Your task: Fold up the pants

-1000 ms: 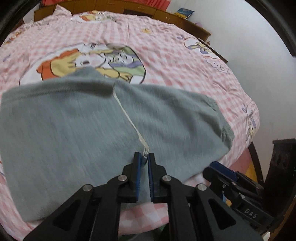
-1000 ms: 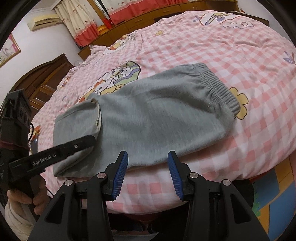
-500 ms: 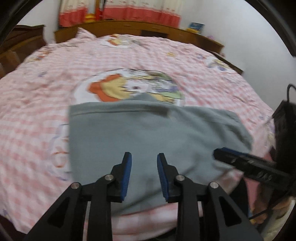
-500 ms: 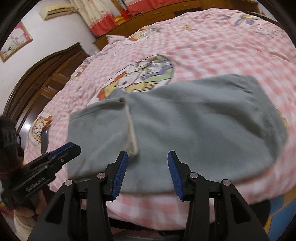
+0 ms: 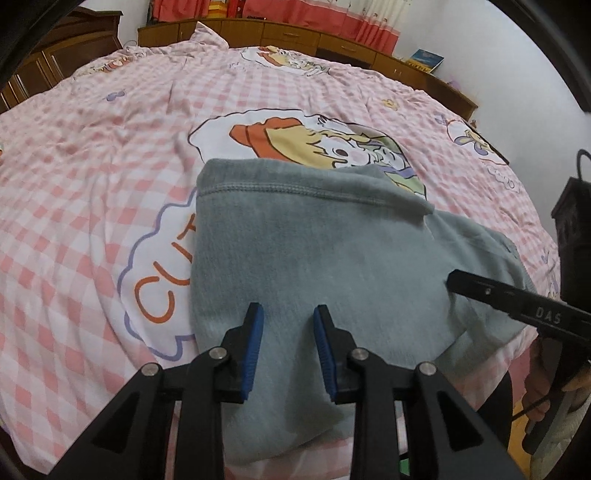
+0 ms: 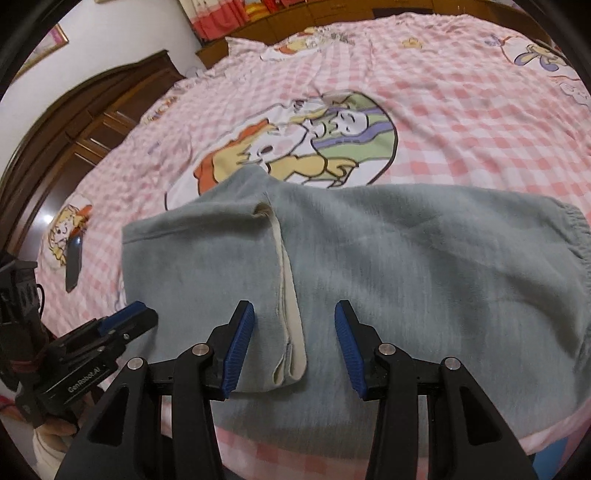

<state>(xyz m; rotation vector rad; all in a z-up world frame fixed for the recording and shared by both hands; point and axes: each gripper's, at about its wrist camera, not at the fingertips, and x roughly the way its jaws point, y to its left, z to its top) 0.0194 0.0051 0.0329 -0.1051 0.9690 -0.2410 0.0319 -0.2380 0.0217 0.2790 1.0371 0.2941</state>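
Note:
The grey pants lie folded on the pink checked bed, near its front edge. In the right wrist view the pants show a leg end folded over onto the left part, with a cream inner hem showing. The elastic waistband is at the right. My left gripper is open and empty over the pants' near left part. My right gripper is open and empty above the cream hem. It also shows in the left wrist view, at the pants' right side.
The bed cover has a large cartoon print just behind the pants. Wooden cabinets run along the far wall, and a dark wooden wardrobe stands at the left. The bed's front edge is directly under both grippers.
My left gripper let go of the folded-over leg end and opened, then swung left. My right gripper moved left to above the cream hem. The leg end now rests on the pants.

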